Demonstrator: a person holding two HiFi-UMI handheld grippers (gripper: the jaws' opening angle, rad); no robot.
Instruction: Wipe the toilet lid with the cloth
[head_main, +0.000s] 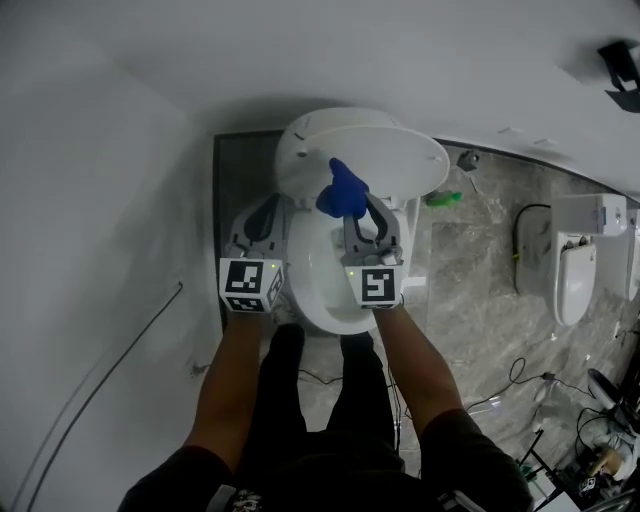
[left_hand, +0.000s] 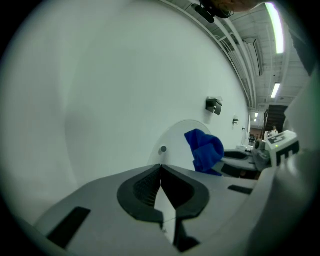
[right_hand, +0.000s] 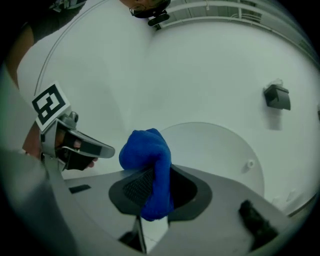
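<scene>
- Step in hand, as judged: bringing the cloth to the lid at the start of the wipe; no view shows any part of the surface marked as wiped
- toilet lid (head_main: 385, 150) stands raised in the upper centre of the head view, its inner face towards the person; the bowl rim (head_main: 318, 262) lies below it in the frame, between the two grippers
- right gripper (head_main: 362, 215), centre of the head view: jaws clamped on the blue cloth (head_main: 343, 190); in the right gripper view the cloth (right_hand: 147, 172) bulges above the jaws and hangs down between them
- the cloth sits over the lower middle of the lid; whether it presses on the surface or stands just short of it cannot be told
- left gripper (head_main: 265, 215), left of centre: jaws together with nothing between them (left_hand: 161, 170); it sits beside the lid's lower left edge, apart from the cloth
- Next move, as judged: press the bunched cloth flat against the lid and sweep it across the face; keep the grip firm so the cloth does not slip; the left gripper could steady the lid's edge
</scene>
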